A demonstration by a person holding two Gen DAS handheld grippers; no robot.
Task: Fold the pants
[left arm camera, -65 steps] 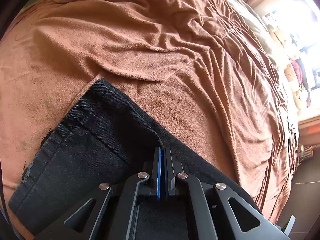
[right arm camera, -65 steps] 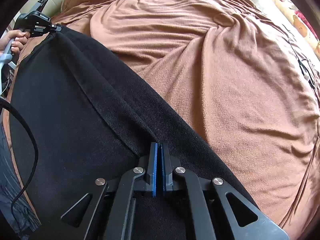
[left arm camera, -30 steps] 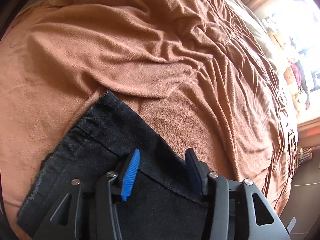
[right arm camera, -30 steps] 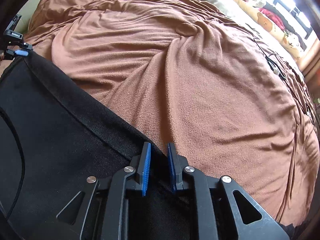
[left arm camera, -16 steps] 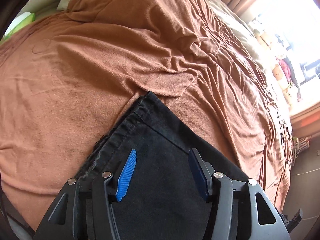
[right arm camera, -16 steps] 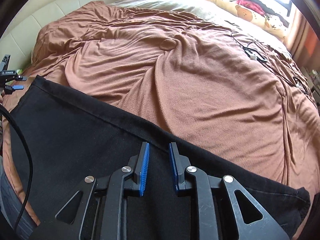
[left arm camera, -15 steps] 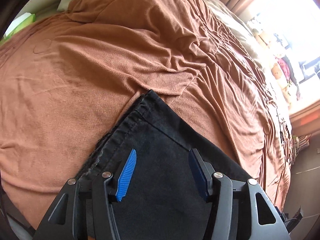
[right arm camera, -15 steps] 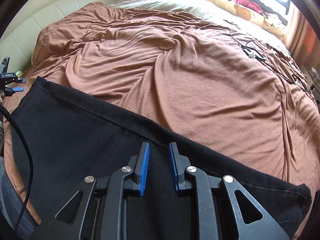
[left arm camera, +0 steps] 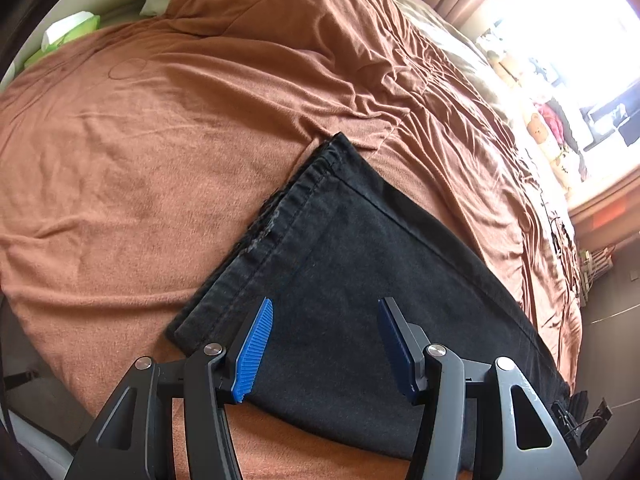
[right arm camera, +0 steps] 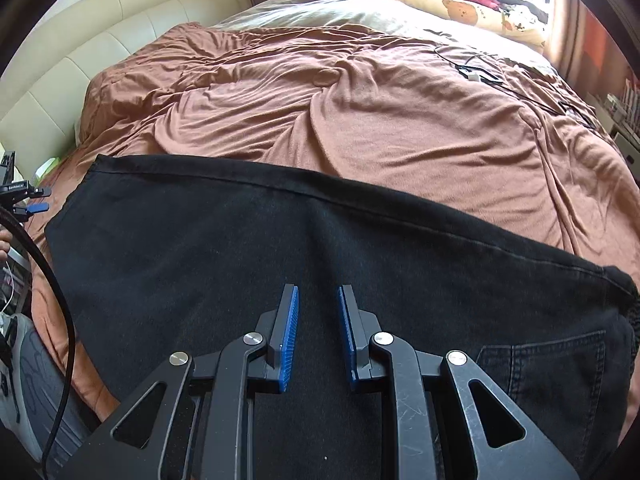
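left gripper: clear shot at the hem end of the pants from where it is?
Probably yes. The left gripper has its jaws open and empty above the pants, and the hem lies flat and uncovered on the brown blanket just ahead.

Black jeans (left arm camera: 360, 264): matt denim, frayed hem. Brown blanket (left arm camera: 168, 128): soft fleecy cloth, wrinkled. Headboard (right arm camera: 120, 24): smooth cream leather-like padding. Gripper pads (left arm camera: 254, 350): ribbed blue.
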